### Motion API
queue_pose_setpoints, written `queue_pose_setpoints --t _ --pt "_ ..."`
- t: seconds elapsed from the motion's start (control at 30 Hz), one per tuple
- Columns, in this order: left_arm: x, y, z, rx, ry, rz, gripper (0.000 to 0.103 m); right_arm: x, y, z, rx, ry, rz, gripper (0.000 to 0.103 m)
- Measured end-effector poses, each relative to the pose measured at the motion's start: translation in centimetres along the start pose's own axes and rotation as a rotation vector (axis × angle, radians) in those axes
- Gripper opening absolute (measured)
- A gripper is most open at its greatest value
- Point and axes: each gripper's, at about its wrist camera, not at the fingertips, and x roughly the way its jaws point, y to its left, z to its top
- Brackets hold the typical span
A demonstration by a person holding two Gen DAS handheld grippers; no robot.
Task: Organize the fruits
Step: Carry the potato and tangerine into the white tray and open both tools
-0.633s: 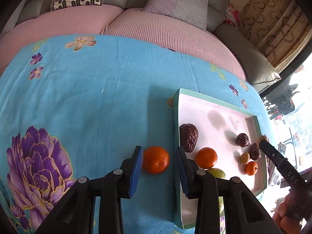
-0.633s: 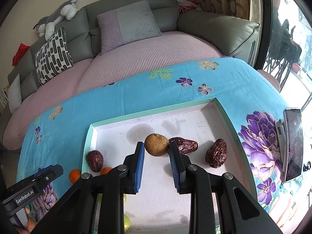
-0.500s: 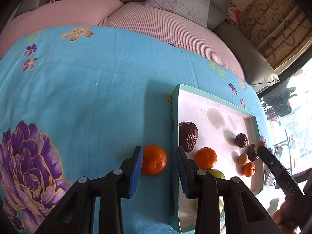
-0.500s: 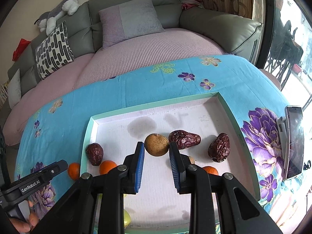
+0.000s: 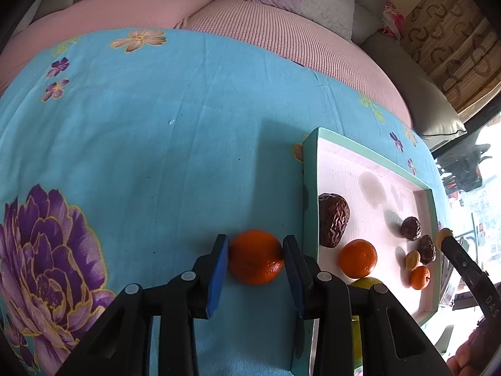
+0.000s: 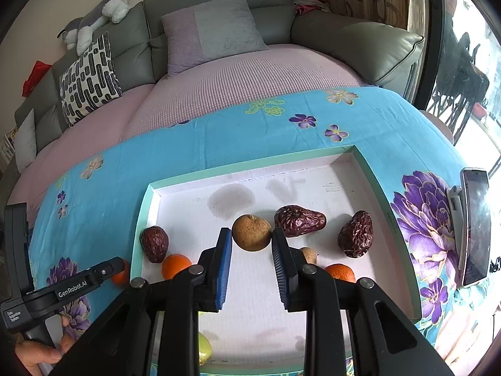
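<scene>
An orange (image 5: 255,261) lies on the blue floral cloth (image 5: 156,125), just left of the teal-rimmed white tray (image 5: 313,163). My left gripper (image 5: 256,240) has it between its blue pads. Both pads touch its sides while the jaws are opening slightly. My right gripper (image 6: 252,231) is shut on a round brown fruit (image 6: 252,236) over the tray (image 6: 250,164). The tray holds several red dates (image 6: 299,221), two small oranges (image 6: 175,264), a small brown fruit (image 5: 411,258) and a green fruit (image 5: 366,282). The left gripper's black body (image 6: 78,285) shows at the tray's left side.
A phone on a stand (image 6: 476,228) sits right of the tray. Behind the table is a grey sofa with a pink cover (image 6: 238,78) and cushions. A person's hand (image 6: 34,357) holds the left gripper's handle. The right gripper's finger (image 5: 460,263) reaches over the tray's right rim.
The left gripper has slid forward, so the orange sits deeper between its pads and now touches both. The right gripper has drawn back slightly with the brown fruit still held.
</scene>
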Motion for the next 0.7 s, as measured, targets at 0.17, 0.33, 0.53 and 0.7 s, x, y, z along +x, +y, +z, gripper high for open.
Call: queue_pose_setpoints --t 0.17,0.33,0.53,0.7 --pt "0.1 0.0 -0.1 -0.003 0.004 -0.017 0.039 0.0 -0.1 0.1 0.008 0.001 0.003 0.027" --pt "-0.5 0.3 0.0 -0.031 -0.003 -0.087 0.038 0.0 -0.3 0.1 0.015 -0.003 0.007 0.027" --pt "-3.2 -1.5 0.2 0.018 -0.074 -0.162 0.038 -0.2 -0.7 0.2 0.026 -0.01 0.009 0.027" --pt "-3.0 -4.0 -0.2 0.105 -0.067 -0.174 0.038 -0.2 -0.7 0.2 0.028 -0.011 0.013 0.027"
